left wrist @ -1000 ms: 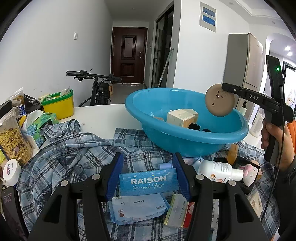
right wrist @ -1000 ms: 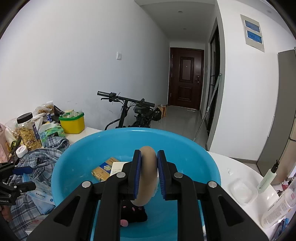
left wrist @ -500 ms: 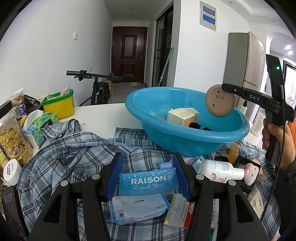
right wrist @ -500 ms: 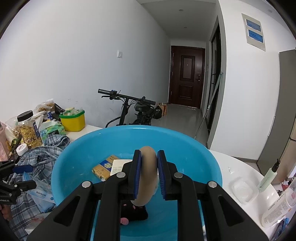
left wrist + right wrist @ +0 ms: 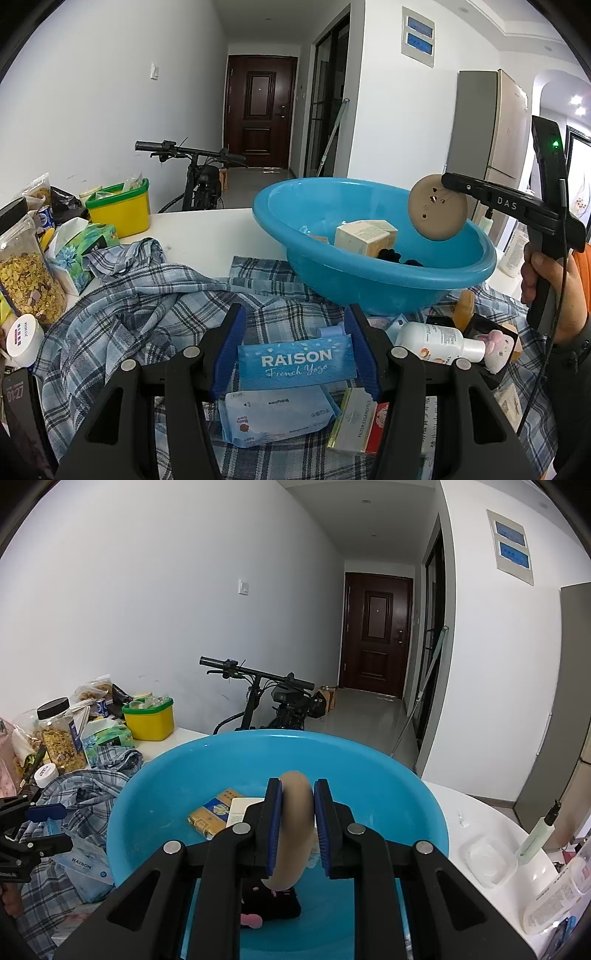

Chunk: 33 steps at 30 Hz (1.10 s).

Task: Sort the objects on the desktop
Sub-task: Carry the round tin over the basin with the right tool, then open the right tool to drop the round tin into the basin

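Two handheld grippers over a cluttered desk. Right gripper (image 5: 297, 825): jaws clamped flat on both faces of a tan round disc (image 5: 291, 830), held on edge; the disc hangs above the inside of the blue basin (image 5: 147, 801), clear of its floor. Directly beneath the disc in the basin: a black plush item (image 5: 273, 904) with a pink bit. Ahead and left of the right fingertips: a yellow packet (image 5: 214, 812) and a cream box (image 5: 360, 236). Left gripper (image 5: 295, 354): jaws part open, one blue pad at each end of a blue "RAISON" packet (image 5: 297, 360); whether the pads press on it cannot be told. Nearer than that packet, under the fingers: a pale blue wipes pack (image 5: 277, 415) and a cigarette carton (image 5: 360, 421). Right of the left fingers: a white bottle (image 5: 436, 341) lying on its side. All rest on a plaid shirt (image 5: 122, 314); the basin stands just beyond the left fingertips.
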### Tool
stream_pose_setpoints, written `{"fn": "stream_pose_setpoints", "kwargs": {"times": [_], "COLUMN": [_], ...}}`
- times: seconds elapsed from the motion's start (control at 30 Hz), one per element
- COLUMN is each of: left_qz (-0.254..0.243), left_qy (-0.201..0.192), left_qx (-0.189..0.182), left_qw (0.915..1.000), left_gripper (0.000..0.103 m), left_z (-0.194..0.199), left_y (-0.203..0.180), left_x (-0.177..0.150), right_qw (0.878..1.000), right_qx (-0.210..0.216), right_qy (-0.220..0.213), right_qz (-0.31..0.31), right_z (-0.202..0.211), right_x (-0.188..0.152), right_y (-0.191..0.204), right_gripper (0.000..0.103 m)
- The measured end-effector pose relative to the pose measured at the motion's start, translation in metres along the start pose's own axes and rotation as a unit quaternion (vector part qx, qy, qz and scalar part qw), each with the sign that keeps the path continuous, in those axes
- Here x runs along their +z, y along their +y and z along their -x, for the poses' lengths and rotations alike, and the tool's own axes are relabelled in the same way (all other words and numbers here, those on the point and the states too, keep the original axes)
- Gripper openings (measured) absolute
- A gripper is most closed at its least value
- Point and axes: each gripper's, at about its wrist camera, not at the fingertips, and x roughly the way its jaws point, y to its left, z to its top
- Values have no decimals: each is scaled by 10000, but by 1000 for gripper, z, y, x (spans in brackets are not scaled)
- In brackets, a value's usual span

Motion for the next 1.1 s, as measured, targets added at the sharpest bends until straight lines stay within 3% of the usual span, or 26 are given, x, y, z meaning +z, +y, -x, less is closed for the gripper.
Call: {"fn": "stream_pose_setpoints", "kwargs": {"times": [0.6,0.63,0.7,0.77,1.1], "left_qz": [52,48,48,47,27], "left_qy": [36,43,44,44,63], "left_qx": [89,90,84,90,78], "left_qw": [9999,9999,9999,9999,9999], "left_gripper": [58,58,58,58,58], "left_z": [-4,-4,-4,-4,-5], "left_y": [0,0,1,1,0], "left_x": [1,0,0,0,0], "right_qw": [9999,9999,10000,9993,9992], "right_qx": [63,99,-60,-321,-214], "right_qy": [-76,-41,50,-131,-71], "right_qz": [-120,-110,-57,106,323], "right_z": [7,6,2,4,-10], "right_x": [1,1,0,-4,-7], "right_y": [-1,0,4,12,30], "right_gripper": [19,25,100,103,103]}}
